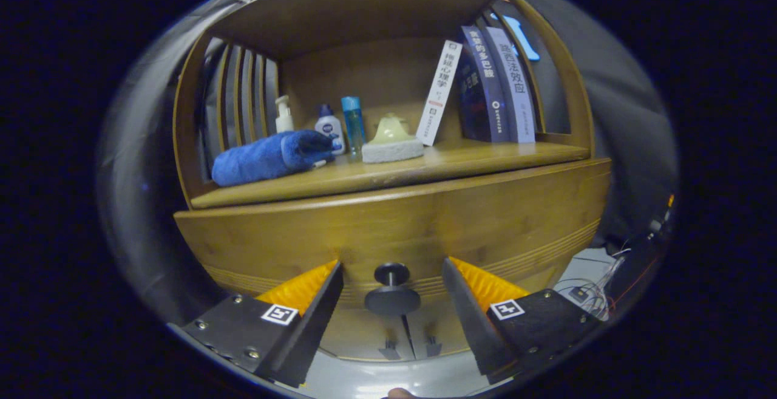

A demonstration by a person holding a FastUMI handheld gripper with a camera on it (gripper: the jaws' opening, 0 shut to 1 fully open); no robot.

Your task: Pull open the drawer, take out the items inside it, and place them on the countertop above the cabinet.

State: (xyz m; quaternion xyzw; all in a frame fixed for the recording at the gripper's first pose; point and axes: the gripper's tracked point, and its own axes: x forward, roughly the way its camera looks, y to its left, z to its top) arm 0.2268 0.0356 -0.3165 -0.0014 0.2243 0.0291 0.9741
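I am holding the gripper (391, 277) released, fingers spread wide and grasping nothing, low in the frame. The dark round drawer knob (392, 293) is sitting between the fingertips, touching neither. The wooden drawer front (413, 223) is spanning mid-frame, closed. Above it, the countertop (485, 157) is carrying a rolled blue towel (270, 157) at left, a white pump bottle (283, 115), a white bottle (329, 127), a blue tube (353, 122), a sponge (392, 142) at center, and books (495, 86) leaning at upper right.
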